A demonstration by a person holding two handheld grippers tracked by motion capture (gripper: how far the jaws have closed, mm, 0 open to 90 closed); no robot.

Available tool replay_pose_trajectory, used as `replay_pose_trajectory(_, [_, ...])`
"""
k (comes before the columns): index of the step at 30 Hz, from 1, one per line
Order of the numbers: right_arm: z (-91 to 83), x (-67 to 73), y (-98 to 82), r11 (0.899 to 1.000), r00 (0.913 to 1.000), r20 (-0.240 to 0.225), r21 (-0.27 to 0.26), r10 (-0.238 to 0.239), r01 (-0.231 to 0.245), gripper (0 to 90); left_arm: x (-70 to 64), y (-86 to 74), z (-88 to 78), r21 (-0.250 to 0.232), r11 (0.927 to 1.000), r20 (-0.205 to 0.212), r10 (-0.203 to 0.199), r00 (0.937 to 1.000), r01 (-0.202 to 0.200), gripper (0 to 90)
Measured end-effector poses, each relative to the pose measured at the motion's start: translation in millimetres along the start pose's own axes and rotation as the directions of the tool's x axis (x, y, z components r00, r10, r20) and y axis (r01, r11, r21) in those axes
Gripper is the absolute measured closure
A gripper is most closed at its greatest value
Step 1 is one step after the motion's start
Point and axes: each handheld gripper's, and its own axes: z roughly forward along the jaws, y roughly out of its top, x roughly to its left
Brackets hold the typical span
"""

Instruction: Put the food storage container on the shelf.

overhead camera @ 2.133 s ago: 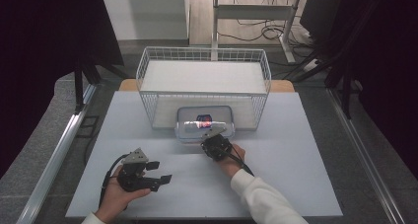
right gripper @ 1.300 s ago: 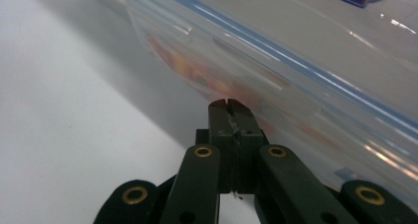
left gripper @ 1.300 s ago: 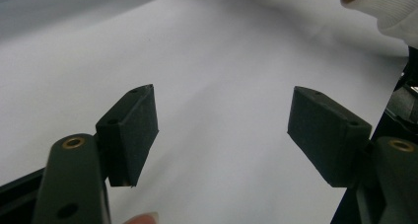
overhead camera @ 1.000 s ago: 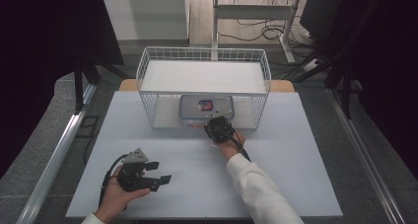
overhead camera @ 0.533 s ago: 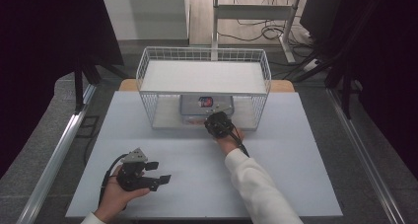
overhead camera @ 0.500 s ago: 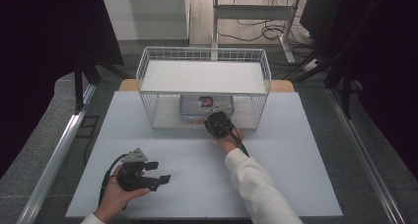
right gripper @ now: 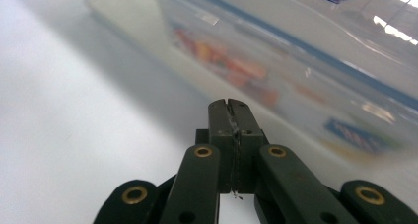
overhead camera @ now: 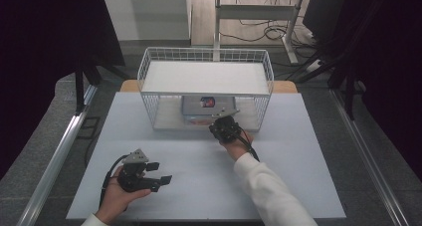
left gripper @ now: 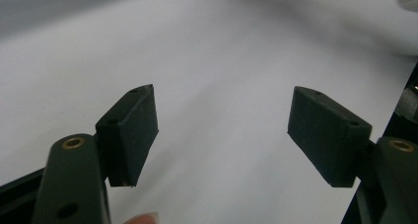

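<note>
On the white table (overhead camera: pixel 298 186) the wire basket (overhead camera: pixel 206 66) sits at the far edge, with the clear plastic box (overhead camera: pixel 199 109) in under its shelf. Right gripper (overhead camera: pixel 225 128) is at the box's near side — jaws pinched fully shut, gripping nothing. Left gripper (overhead camera: pixel 149 173) rests near the front, jaws wide and empty. Risk: closed tips slip off the slick wall, or the box jams against the wires.
</note>
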Motion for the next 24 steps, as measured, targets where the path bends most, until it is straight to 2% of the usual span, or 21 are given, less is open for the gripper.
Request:
replay_pose_trajectory(4, [-29.9, 3.2, -15.4, 0.999, 0.999, -0.033, -0.011, -0.032, 0.031, 88.7, -1.0, -0.6, 0.7, 0.007, 0.9999, -0.011, 0.011, 0.9999, -0.011, 26.6])
replay_pose_trajectory(7, [-49.3, 5.9, -30.0, 0.999, 0.9973, -0.067, -0.022, -0.03, 0.029, 88.7, -1.0, -0.7, 0.2, 0.003, 1.0, -0.015, 0.006, 0.9999, -0.006, 26.6])
replay_pose_trajectory(11, [-77.8, 8.3, -57.0, 0.999, 0.9943, -0.095, -0.015, -0.048, 0.047, 88.7, -0.3, -0.9, 0.6, -0.002, 1.0, -0.023, 0.001, 0.9997, -0.001, 26.6])
replay_pose_trajectory(13, [-97.8, 5.5, -74.5, 0.999, 0.9941, -0.097, -0.014, -0.049, 0.047, 88.7, 0.3, -1.3, 0.6, -0.001, 1.0, -0.029, 0.003, 0.9996, -0.003, 26.6])
replay_pose_trajectory(15, [-116.5, -0.2, -90.6, 1.0, 0.9952, -0.097, -0.012, -0.015, 0.014, 88.7, 2.0, -1.4, 0.6, -0.002, 1.0, -0.034, 0.004, 0.9994, -0.005, 26.6])
replay_pose_trajectory(17, [-126.6, -3.9, -99.3, 1.0, 0.9955, -0.095, -0.012, 0.005, -0.006, 88.6, 3.2, -1.5, 0.4, -0.002, 1.0, -0.038, 0.004, 0.9993, -0.004, 26.6])
replay_pose_trajectory(20, [-151.1, -13.4, -119.5, 0.998, 0.9953, -0.081, -0.02, 0.053, -0.055, 88.0, 4.8, -2.0, 0.6, 0.001, 1.0, -0.048, 0.004, 0.9988, -0.004, 26.6])
replay_pose_trajectory(24, [-170.1, -19.4, -137.0, 0.995, 0.992, -0.09, -0.034, 0.089, -0.092, 80.3, 5.2, -2.0, 2.0, 0.003, 1.0, -0.058, 0.003, 0.9983, -0.003, 26.6])
